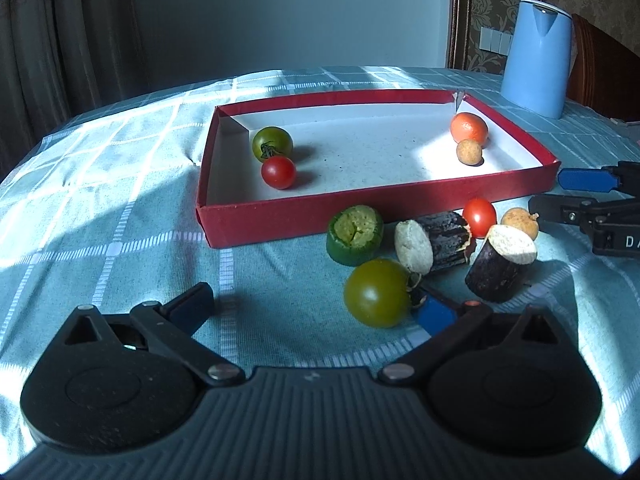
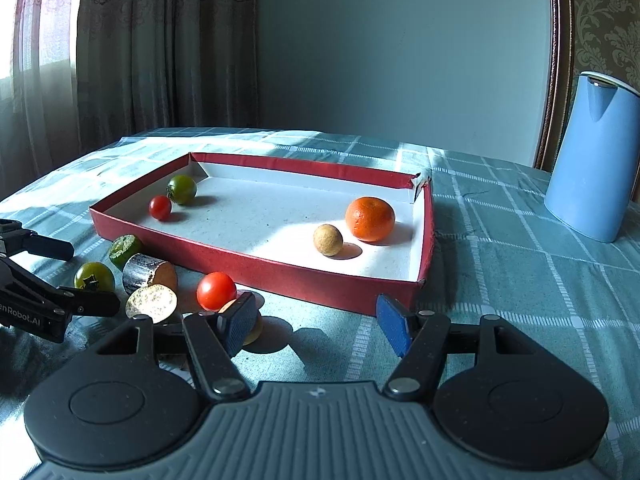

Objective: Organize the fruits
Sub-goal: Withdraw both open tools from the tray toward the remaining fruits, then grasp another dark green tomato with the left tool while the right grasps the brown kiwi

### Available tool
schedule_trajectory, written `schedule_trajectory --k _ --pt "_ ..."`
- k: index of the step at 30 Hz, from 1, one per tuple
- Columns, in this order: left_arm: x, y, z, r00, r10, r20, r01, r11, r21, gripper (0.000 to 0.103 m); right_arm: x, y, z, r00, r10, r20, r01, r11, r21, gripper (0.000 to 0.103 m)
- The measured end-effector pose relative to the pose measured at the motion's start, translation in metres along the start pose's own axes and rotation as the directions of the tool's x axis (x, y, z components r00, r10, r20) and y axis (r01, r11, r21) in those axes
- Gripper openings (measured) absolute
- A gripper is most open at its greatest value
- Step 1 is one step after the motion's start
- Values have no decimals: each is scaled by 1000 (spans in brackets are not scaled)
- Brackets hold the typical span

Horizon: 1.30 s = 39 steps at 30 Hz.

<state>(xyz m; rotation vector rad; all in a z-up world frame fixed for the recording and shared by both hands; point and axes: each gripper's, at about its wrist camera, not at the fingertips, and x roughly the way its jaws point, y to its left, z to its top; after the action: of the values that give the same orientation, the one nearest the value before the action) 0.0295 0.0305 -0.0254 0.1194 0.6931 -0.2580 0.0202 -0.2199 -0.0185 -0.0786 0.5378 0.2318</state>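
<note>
A shallow red cardboard tray (image 2: 256,258) with a white speckled floor sits on a table covered by a teal checked cloth (image 2: 520,280). Four fruits lie inside it: one green tomato (image 2: 182,189) and one small red cherry tomato (image 2: 160,207) touching near the far left corner, and one dimpled orange mandarin (image 2: 370,218) with one small tan, rough-skinned round fruit (image 2: 328,239) just beside it at the sunlit right end.

Outside the tray, along its near wall, lie six more pieces: one green tomato (image 1: 378,293), one red cherry tomato (image 1: 479,216), one small tan round fruit (image 1: 519,222), one short green cylinder with a pale cut face (image 1: 355,236), and two dark purple-black cylinders with cream cut ends (image 1: 434,245) (image 1: 500,262).

The left gripper (image 1: 316,308) has its fingers spread wide. The loose green tomato lies between them, close against the blue pad of one finger (image 1: 436,316), though actual contact cannot be judged.

The right gripper (image 2: 316,324) also has its fingers spread, with only cloth between them. The loose tan fruit sits just outside one blue-padded finger (image 2: 240,320), partly hidden behind it; the red cherry tomato lies just beyond.

One smooth light-blue kettle (image 2: 592,156) stands upright, well apart from the tray.
</note>
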Motion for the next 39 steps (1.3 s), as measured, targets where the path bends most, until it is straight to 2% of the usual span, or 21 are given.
schedule_trajectory --k 4,12,15,17,22,25,28,29,30,39 --pt "0 0 0 1000 1 -1 -1 1000 1 103 0 5 0 1000 -6 18 7 1000 -25 66" --pt "0 -1 1 1000 -1 -3 1 1000 -2 103 -9 9 0 996 81 37 -80 996 -36 66" --pt "1 -1 1 1000 -2 -3 2 1000 -2 103 -7 15 -1 994 113 13 -112 992 -58 66" --pt "1 -1 1 1000 -1 -3 1 1000 -1 103 0 20 -3 997 76 -24 -78 993 -84 66" --pt "0 -1 1 1000 1 -1 -1 1000 1 103 13 18 -4 991 83 -103 -89 994 -55 65" --pt "0 -2 1 1000 6 8 -6 1000 8 103 15 21 -3 990 93 -106 -98 994 -52 57" --pt "0 -4 1 1000 -6 7 6 1000 23 103 13 30 -4 992 84 -97 -94 991 -96 43" --pt "0 -5 1 1000 -6 8 6 1000 27 103 12 33 -4 992 86 -92 -97 988 -118 36" --pt "0 -5 1 1000 -5 8 5 1000 27 103 10 37 -4 992 90 -90 -102 986 -134 33" --pt "-1 -5 0 1000 -11 18 11 1000 28 102 9 39 -4 992 90 -89 -101 985 -137 33"
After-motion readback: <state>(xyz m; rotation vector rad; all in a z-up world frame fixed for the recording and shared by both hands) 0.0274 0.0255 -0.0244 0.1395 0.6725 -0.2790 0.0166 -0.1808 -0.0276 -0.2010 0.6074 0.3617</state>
